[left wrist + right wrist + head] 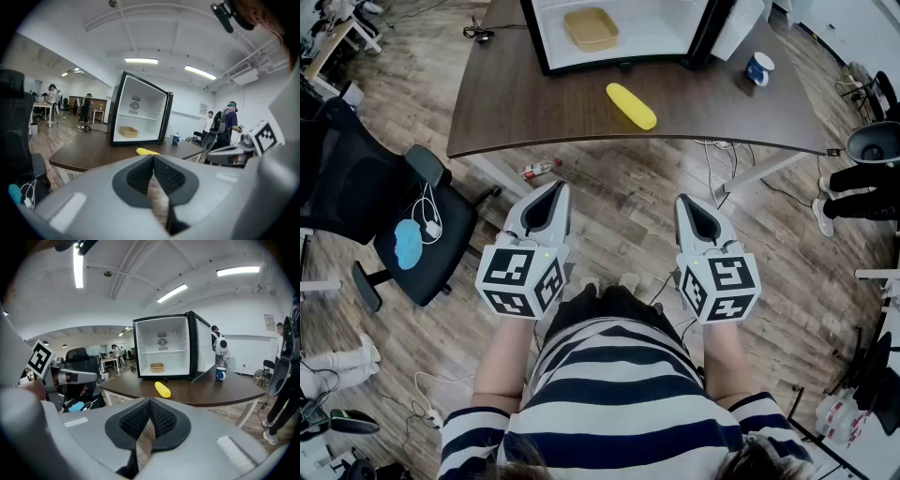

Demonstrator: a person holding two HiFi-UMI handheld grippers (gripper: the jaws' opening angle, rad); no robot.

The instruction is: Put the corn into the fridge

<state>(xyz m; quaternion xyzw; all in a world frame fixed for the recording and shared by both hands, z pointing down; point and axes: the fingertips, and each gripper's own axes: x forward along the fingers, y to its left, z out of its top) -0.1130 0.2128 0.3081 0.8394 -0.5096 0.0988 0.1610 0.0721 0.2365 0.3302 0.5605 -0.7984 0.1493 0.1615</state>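
Corn (631,105) between fridge (656,28) and table (516,103) edge

The tabletop (534,103) is dark brown wood veneer, smooth with a faint sheen. The corn (631,105) looks like smooth, slightly glossy yellow plastic. The fridge (656,28) has a smooth white plastic lining inside a black frame. The tray (591,28) in it looks like matt tan plastic. The mug (759,67) is glazed and shiny. The floor (619,197) is matt, grainy grey-brown wood plank. The left tool (551,197) and right tool (692,208) have smooth, matt light-grey plastic shells and dark pads (136,420) with a fine, rough knurled texture. The shirt (619,394) is striped knit cloth.
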